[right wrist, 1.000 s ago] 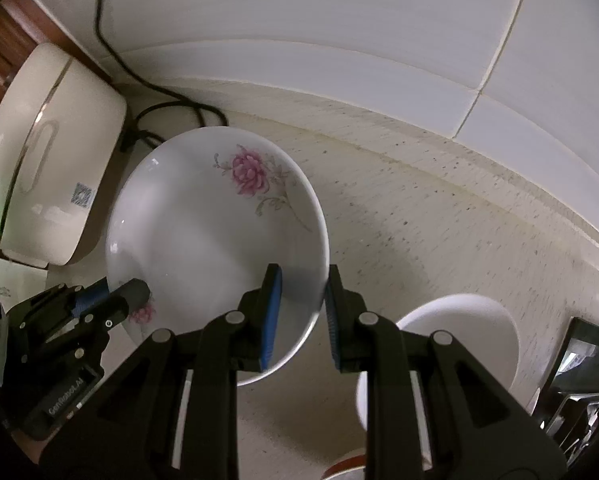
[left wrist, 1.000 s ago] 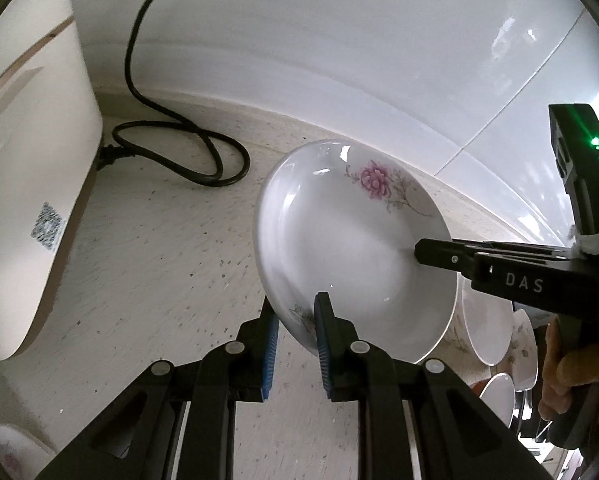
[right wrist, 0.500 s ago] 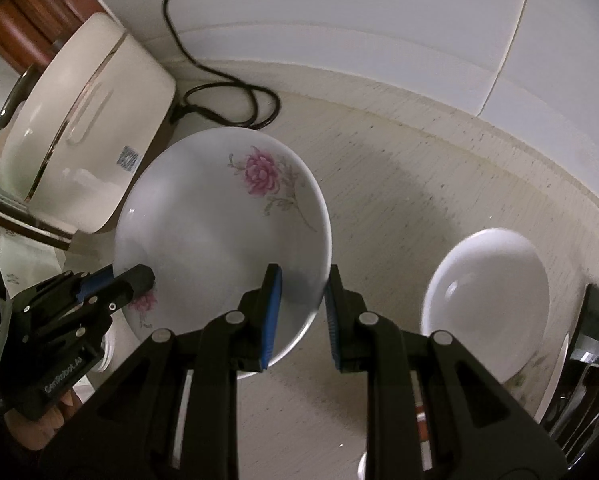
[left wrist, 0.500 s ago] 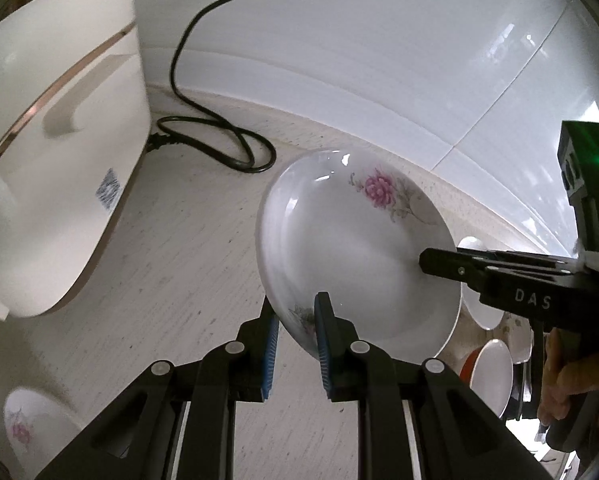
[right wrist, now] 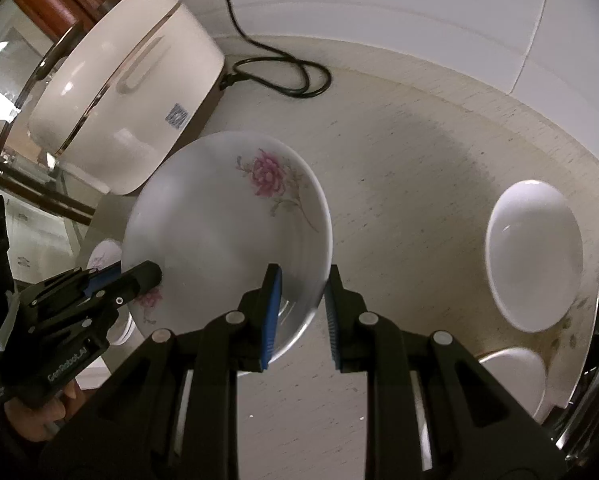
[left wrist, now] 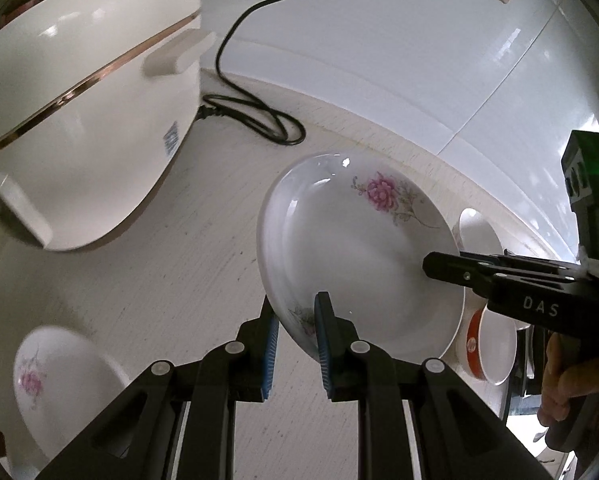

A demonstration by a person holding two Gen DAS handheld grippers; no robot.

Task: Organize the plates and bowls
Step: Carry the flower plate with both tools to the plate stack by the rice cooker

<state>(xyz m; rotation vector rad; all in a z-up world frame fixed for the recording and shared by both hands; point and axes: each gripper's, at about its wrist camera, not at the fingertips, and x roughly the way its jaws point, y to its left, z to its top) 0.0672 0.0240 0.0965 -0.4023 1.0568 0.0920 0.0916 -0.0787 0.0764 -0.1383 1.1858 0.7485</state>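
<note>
Speckled counter (left wrist: 171, 280); white plate (left wrist: 351, 256), pink flower print, rim clamped by left gripper (left wrist: 295, 320) and right gripper (right wrist: 301, 296) fingers.

The flowered plate (left wrist: 351, 248) looks like glazed ceramic, glossy and smooth, catching highlights. The bench (right wrist: 411, 152) is matt, pale and finely speckled. The rice cooker (left wrist: 83, 120) has a shiny white plastic shell with a coppery metallic band. The wall tiles (left wrist: 399, 60) are glossy white.
</note>
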